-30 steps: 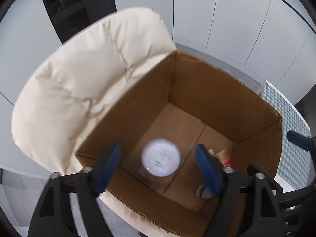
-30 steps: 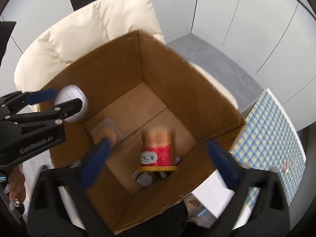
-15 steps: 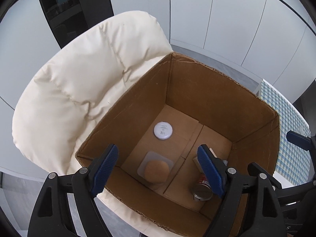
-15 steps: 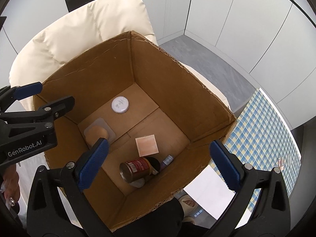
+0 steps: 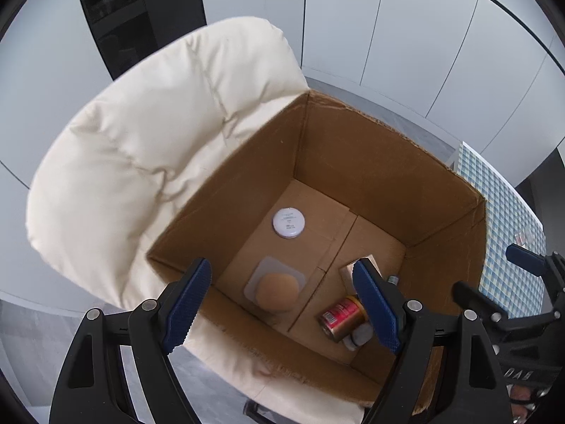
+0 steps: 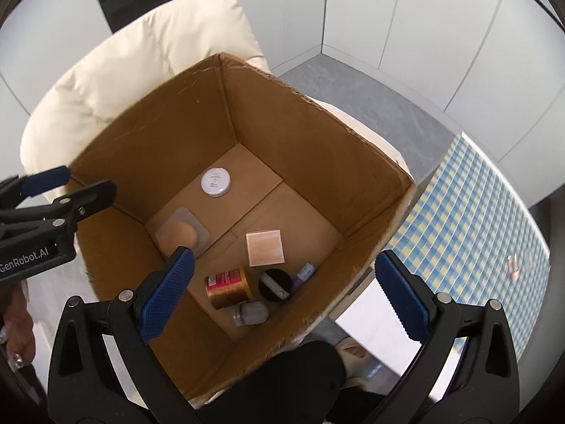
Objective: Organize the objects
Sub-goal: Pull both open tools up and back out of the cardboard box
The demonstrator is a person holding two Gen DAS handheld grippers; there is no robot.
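An open cardboard box (image 5: 353,162) (image 6: 300,134) sits on a cream padded chair (image 5: 141,148). On its floor lie a white round disc (image 5: 288,223) (image 6: 216,182), a tan puff in a clear packet (image 5: 277,291) (image 6: 178,235), a red and gold can (image 5: 340,318) (image 6: 229,288) on its side, a pink square card (image 6: 265,247), a black round item (image 6: 275,284), a small grey bottle (image 6: 251,312) and a purple tube (image 6: 303,274). My left gripper (image 5: 280,266) hangs open and empty above the box's near-left side. Over the near-right side my right gripper (image 6: 284,256) is open and empty too.
A blue and yellow checked tablecloth (image 6: 476,229) (image 5: 501,219) covers a table right of the box. Grey floor and white wall panels lie beyond. A person's dark trouser leg and light slipper (image 6: 353,353) are below the box's near edge.
A second ago the white disc and the red can were blurred, dropping into the box; now both rest on its floor, the can on its side. Both grippers stay open above.
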